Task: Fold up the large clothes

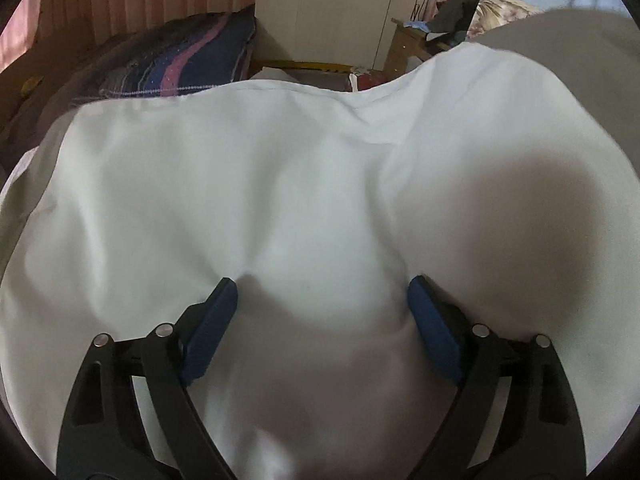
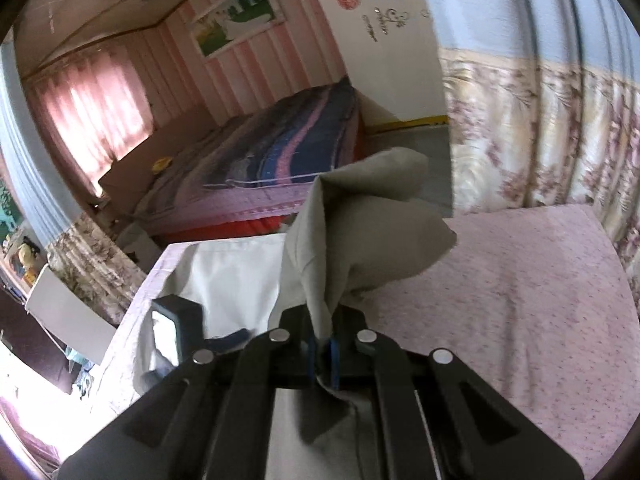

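A large white garment [image 1: 280, 184] lies spread flat and fills the left wrist view. My left gripper [image 1: 322, 294] is open, its blue fingertips [image 1: 222, 300] pressed down on the cloth with fabric bulging between them. In the right wrist view my right gripper [image 2: 322, 344] is shut on a bunched fold of the same garment [image 2: 360, 220], lifted above the pink bedspread [image 2: 520, 300]; the raised cloth looks grey in shadow. The flat part of the garment [image 2: 232, 276] lies to the left, with the left gripper's body [image 2: 176, 332] on it.
A second bed with a blue and pink striped blanket [image 2: 296, 140] stands beyond. A floral curtain [image 2: 540, 132] hangs at the right. A white wardrobe [image 1: 340, 12] and a wooden stand [image 1: 412, 44] are at the back. Pink curtains [image 2: 92, 112] cover a window at the left.
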`<control>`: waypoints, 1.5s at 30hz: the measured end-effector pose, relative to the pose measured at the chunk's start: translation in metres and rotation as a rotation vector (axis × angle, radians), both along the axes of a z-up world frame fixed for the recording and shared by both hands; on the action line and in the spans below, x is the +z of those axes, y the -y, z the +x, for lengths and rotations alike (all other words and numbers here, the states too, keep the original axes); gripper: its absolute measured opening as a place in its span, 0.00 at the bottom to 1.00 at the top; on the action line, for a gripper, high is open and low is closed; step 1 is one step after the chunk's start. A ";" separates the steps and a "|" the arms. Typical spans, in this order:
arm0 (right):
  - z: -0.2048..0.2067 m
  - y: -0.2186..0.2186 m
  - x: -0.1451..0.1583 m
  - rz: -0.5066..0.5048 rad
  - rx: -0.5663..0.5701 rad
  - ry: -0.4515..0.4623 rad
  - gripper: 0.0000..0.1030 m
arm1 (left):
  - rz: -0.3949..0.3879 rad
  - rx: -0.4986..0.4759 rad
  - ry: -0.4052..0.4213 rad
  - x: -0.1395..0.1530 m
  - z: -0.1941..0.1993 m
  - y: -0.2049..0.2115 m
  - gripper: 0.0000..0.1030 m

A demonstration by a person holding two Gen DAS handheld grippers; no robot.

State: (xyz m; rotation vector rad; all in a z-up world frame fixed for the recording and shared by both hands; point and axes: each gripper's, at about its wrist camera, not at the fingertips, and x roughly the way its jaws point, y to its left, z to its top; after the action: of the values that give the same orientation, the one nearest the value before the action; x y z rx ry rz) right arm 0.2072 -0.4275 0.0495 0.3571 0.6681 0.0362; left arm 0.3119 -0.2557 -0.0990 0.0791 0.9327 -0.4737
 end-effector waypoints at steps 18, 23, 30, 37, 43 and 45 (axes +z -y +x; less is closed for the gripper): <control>0.058 -0.149 0.019 -0.010 0.114 -0.006 0.04 | -0.024 0.255 0.172 0.076 -0.016 -0.250 0.91; 0.090 -0.214 0.002 -0.032 0.129 -0.068 0.04 | -0.030 0.311 0.173 0.078 -0.030 -0.301 0.91; 0.123 -0.315 -0.054 -0.164 0.181 -0.183 0.05 | -0.054 0.361 0.151 0.072 -0.057 -0.356 0.91; 0.121 -0.367 -0.095 -0.302 0.224 -0.224 0.53 | -0.043 0.400 0.140 0.068 -0.080 -0.388 0.92; 0.079 -0.366 -0.028 -0.157 0.296 -0.087 0.71 | -0.068 0.432 0.134 0.076 -0.089 -0.403 0.93; 0.055 -0.348 0.003 -0.130 0.275 -0.001 0.74 | -0.083 0.431 0.143 0.083 -0.092 -0.401 0.94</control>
State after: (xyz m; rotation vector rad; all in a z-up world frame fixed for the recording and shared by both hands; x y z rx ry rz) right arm 0.2618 -0.0791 0.0522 0.1380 0.7127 0.2534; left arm 0.2202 0.1448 -0.0162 -0.1596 0.7615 -0.1045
